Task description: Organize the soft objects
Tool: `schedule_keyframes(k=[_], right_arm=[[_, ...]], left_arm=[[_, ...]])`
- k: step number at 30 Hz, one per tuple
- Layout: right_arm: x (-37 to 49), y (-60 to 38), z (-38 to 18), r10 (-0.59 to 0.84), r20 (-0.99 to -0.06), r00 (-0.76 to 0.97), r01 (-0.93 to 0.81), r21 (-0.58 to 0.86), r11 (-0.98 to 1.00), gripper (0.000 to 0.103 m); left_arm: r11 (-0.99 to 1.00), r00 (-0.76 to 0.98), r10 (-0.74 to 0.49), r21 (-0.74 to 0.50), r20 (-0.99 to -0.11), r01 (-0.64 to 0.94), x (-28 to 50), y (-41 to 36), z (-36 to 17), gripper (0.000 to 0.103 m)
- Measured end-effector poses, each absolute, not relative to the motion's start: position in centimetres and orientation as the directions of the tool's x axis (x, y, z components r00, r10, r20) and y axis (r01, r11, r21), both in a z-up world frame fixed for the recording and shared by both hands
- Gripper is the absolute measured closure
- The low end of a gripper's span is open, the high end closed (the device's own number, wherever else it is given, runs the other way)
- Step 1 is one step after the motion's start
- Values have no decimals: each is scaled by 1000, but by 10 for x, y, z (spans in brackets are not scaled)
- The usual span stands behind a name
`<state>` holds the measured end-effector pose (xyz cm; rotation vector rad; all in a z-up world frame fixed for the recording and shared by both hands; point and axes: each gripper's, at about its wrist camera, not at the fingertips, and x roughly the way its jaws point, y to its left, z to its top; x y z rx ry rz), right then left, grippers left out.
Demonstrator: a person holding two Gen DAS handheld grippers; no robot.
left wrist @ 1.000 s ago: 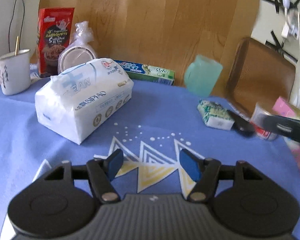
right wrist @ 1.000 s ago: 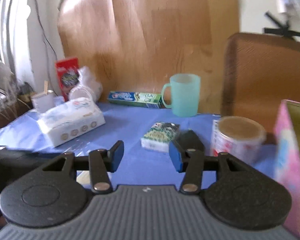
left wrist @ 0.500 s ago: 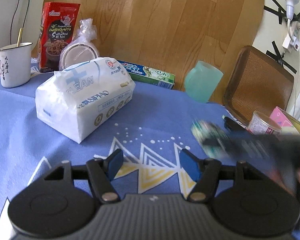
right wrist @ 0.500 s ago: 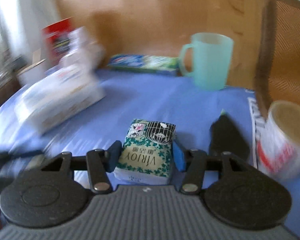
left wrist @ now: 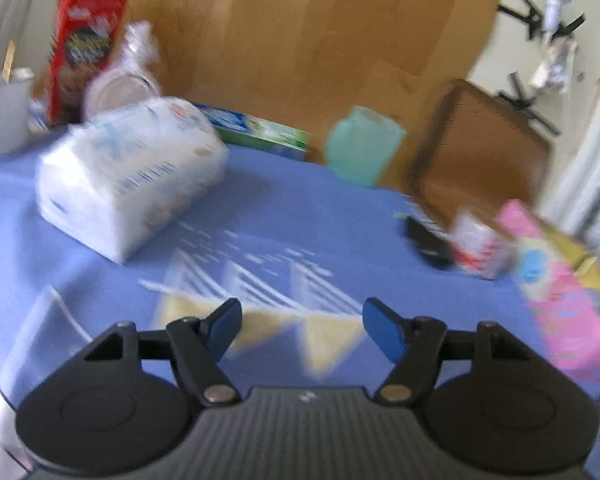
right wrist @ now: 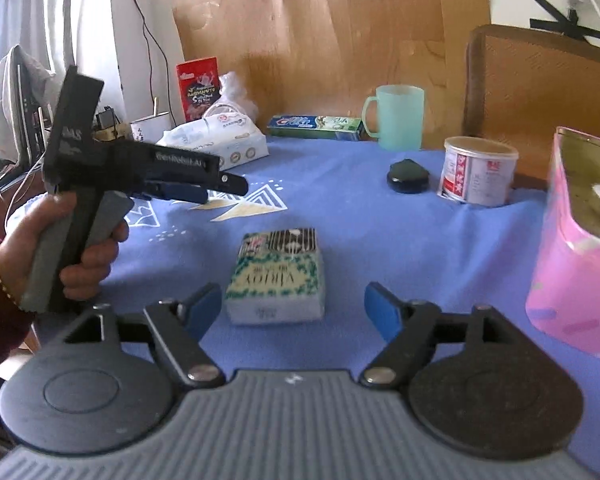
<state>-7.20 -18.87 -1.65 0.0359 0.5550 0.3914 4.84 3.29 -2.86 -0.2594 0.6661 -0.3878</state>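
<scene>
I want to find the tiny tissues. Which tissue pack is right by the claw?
The small green pack, lying flat just in front of the open right claw. The big white pack sits far back beside the red box.

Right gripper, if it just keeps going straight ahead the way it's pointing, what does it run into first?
Most likely the small tissue pack. It lies on the blue tablecloth just ahead of the right gripper, whose jaws have just been opening and stand clear of it. Depth is hard to judge.
</scene>
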Motion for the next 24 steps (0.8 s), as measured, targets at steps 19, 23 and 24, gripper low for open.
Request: schedule_keyframes(k=[19,23,24], right_arm=[[-85,-207,6,253,-315,915,-268,-5,963,49],[-95,-243,23,106,-220,970,-118,-39,992,49],[-95,-252,25,73,-210,975,-82,-37,996,49]], left_arm=[[736,572,-674,-353,-468,578,-3,-78,35,53],[672,542,-728,-281,-419,685,1,-139,61,53],[659,535,-737,-267,-413,703,3,-154,63,53]])
